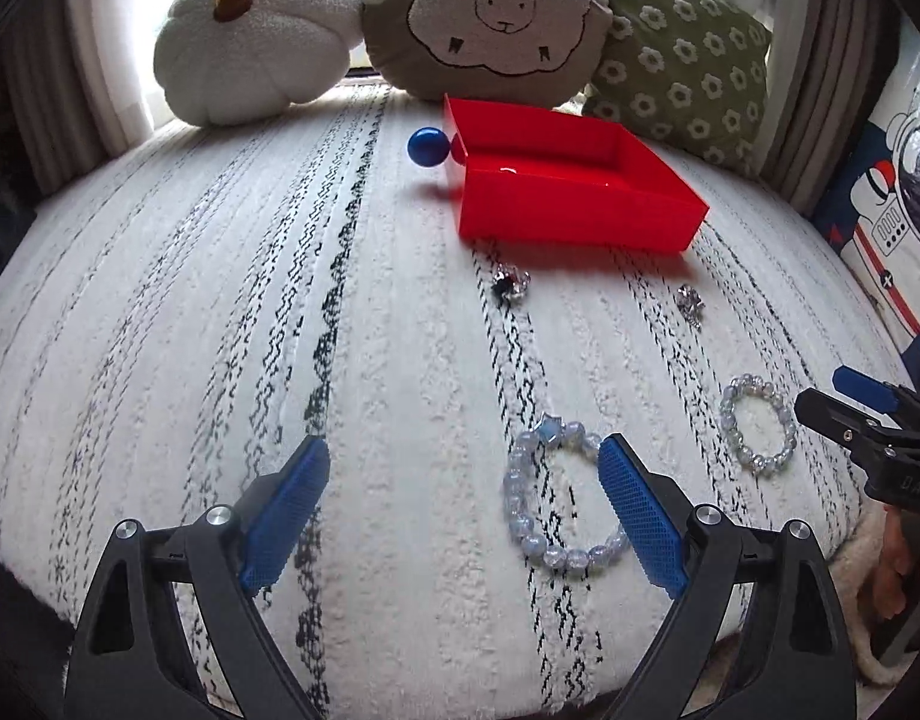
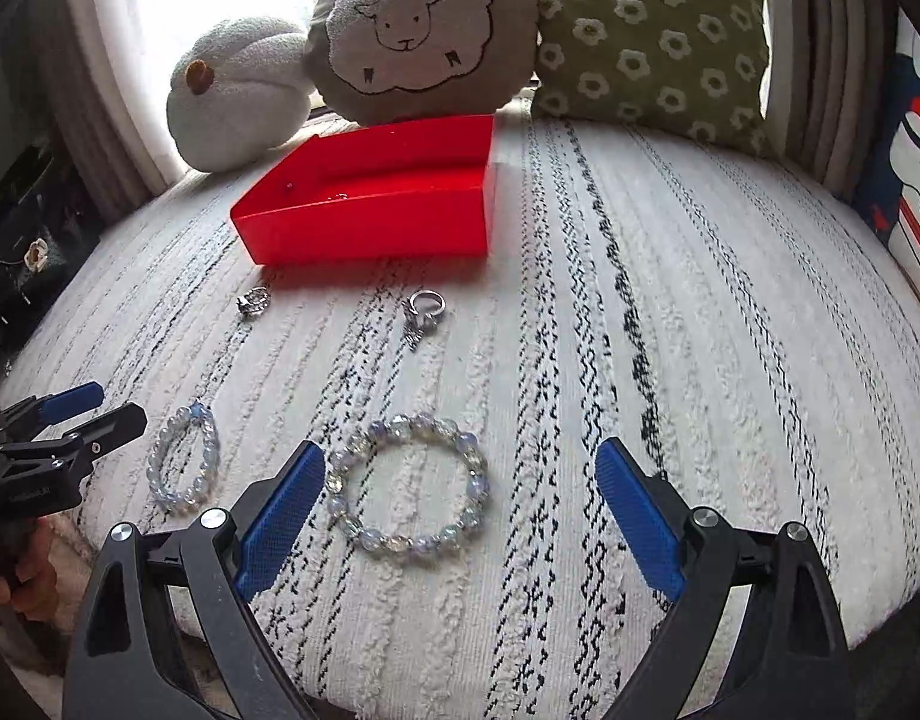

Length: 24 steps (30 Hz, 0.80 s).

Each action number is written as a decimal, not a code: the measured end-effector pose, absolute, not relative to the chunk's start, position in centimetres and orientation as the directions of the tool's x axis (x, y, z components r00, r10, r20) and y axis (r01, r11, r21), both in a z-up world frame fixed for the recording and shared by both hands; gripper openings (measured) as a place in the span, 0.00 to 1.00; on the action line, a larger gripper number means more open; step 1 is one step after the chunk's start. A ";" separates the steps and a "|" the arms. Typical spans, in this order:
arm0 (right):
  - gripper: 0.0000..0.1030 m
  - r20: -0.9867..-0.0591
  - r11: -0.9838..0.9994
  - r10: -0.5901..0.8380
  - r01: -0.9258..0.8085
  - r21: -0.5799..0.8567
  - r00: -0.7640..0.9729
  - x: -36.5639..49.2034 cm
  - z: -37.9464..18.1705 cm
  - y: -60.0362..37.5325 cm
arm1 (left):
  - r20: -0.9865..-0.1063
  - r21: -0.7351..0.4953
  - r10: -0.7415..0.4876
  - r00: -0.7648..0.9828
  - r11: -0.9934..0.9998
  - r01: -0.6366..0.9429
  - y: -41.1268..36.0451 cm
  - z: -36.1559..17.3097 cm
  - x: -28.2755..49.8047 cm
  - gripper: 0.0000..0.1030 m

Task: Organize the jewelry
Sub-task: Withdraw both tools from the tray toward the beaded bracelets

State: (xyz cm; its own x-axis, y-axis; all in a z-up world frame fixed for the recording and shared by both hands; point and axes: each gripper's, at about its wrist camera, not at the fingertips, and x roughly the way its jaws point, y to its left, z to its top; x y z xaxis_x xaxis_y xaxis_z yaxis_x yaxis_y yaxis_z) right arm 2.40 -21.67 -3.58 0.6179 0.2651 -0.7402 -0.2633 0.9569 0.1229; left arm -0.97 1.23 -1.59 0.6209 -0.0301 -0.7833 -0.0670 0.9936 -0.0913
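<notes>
Both claws gape wide, holding nothing. The left claw [image 1: 465, 461] should shift toward its bracelet [image 1: 559, 501], which lies by its right finger on the rug (soft, so press down), then carry it to the red box [image 1: 580, 204], apparently nearly empty.

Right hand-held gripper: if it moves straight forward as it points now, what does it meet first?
Probably the beaded bracelet, lying just ahead of the open right hand-held gripper, toward its left finger. Beyond it is bare blanket; depth is uncertain.
</notes>
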 end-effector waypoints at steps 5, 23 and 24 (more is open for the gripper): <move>0.87 -0.749 0.963 0.240 -0.247 0.104 0.618 2.5 -4.3 -21.9 | -0.808 -0.089 -0.020 0.589 0.992 -0.090 1.2 -3.2 -0.8 0.84; 0.87 -0.763 0.972 0.168 -0.235 0.021 0.625 2.9 -5.6 -21.1 | -0.803 0.021 0.079 0.591 0.994 -0.103 0.1 -4.4 -0.6 0.84; 0.87 -0.764 0.972 0.167 -0.236 0.020 0.623 2.9 -5.6 -21.1 | -0.802 0.021 0.079 0.593 0.994 -0.104 0.1 -4.4 -0.6 0.84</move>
State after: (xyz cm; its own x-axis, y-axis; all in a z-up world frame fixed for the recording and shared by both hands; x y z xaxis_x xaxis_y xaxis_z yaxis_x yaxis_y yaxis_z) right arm 2.91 -21.06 -5.64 0.6232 0.1669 -0.7641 -0.2359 0.9716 0.0198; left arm -0.59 0.14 -4.41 0.5925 0.0788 -0.8017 -0.1042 0.9943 0.0207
